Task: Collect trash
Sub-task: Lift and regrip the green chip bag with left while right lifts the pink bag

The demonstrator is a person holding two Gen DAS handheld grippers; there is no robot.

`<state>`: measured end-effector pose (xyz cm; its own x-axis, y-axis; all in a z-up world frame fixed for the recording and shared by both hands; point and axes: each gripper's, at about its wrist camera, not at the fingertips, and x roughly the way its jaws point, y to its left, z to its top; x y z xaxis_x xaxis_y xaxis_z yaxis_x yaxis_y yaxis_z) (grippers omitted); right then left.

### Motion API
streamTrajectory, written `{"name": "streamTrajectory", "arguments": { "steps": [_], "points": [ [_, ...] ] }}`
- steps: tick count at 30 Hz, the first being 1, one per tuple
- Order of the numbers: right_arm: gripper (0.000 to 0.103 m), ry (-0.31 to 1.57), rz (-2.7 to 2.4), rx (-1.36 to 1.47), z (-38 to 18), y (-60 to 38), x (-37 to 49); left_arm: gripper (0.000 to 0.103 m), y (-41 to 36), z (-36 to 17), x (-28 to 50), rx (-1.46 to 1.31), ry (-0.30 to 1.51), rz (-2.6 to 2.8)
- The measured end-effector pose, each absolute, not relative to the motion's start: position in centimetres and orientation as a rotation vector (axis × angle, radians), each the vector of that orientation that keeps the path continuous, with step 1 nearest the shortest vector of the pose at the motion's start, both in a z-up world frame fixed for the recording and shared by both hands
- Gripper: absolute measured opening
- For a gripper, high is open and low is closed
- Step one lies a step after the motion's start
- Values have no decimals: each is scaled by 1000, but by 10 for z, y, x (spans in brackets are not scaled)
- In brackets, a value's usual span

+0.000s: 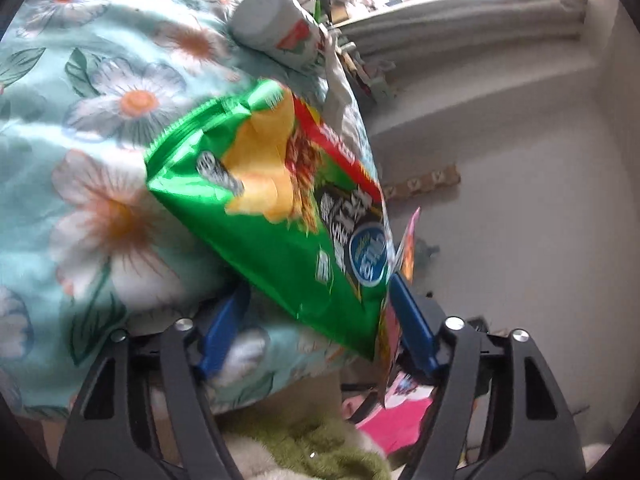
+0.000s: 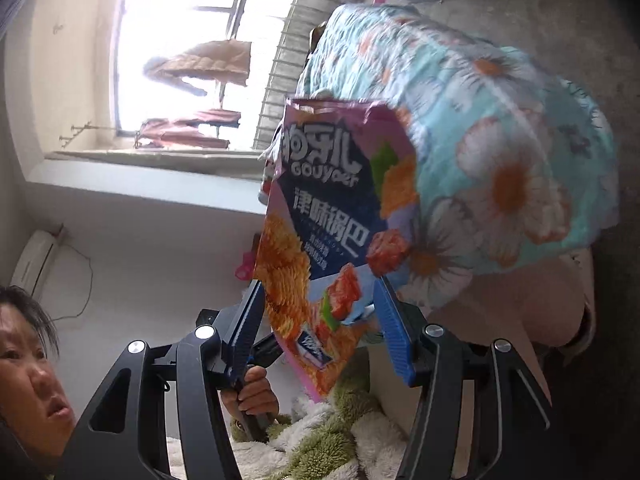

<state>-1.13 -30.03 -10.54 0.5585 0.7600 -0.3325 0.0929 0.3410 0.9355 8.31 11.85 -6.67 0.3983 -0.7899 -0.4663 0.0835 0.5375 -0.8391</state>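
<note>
Snack bags sit in both claws. Left claw (image 1: 320, 320): green chip bag (image 1: 276, 200) between its part-open blue fingers, long axis slanting up-left; grip unclear. Right claw (image 2: 320, 320): pink snack bag (image 2: 320, 220) standing roughly upright between part-open fingers, contact unclear. Only the left view shows a white cup (image 1: 276, 28) on the floral quilt (image 1: 80, 120); only the right shows a window (image 2: 180, 40).

A green snack bag (image 1: 280, 208) hangs tilted between the blue fingers (image 1: 412, 328) of the left gripper (image 1: 316, 320), its lower corner against the right finger; behind lies a floral bedspread (image 1: 100, 120); a white cup (image 1: 276, 28) lies on its side there; a pink wrapper (image 1: 396, 412) shows below.
</note>
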Motion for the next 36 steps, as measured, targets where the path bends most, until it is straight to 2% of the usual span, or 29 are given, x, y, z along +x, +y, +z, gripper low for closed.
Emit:
{"name": "streamTrajectory", "arguments": {
  "steps": [3, 10, 13, 14, 20, 23, 26, 33, 36],
  "points": [
    [55, 884, 480, 1213, -117, -316, -20, 57, 122, -70, 89, -882, 1011, -616],
    [55, 899, 527, 1343, -151, -306, -17, 52, 125, -73, 106, -986, 942, -590],
    [55, 915, 556, 1378, -164, -295, -8, 43, 125, -80, 114, -1026, 952, -556],
    [53, 915, 570, 1387, -165, -292, -7, 36, 125, -82, 115, -1037, 959, -549],
    [44, 889, 628, 1378, -163, -281, -3, 36, 128, -87, 116, -1169, 920, -646],
    [33, 897, 613, 1404, -171, -279, 4, 31, 118, -92, 122, -1124, 965, -581],
    [29, 893, 608, 1403, -173, -275, 8, 30, 106, -85, 125, -1033, 957, -564],
    [12, 860, 600, 1421, -167, -274, 9, 11, 71, -60, 122, -672, 916, -507],
    [10, 837, 603, 1419, -161, -278, 9, 5, 58, -47, 121, -579, 894, -506]
  ]
}}
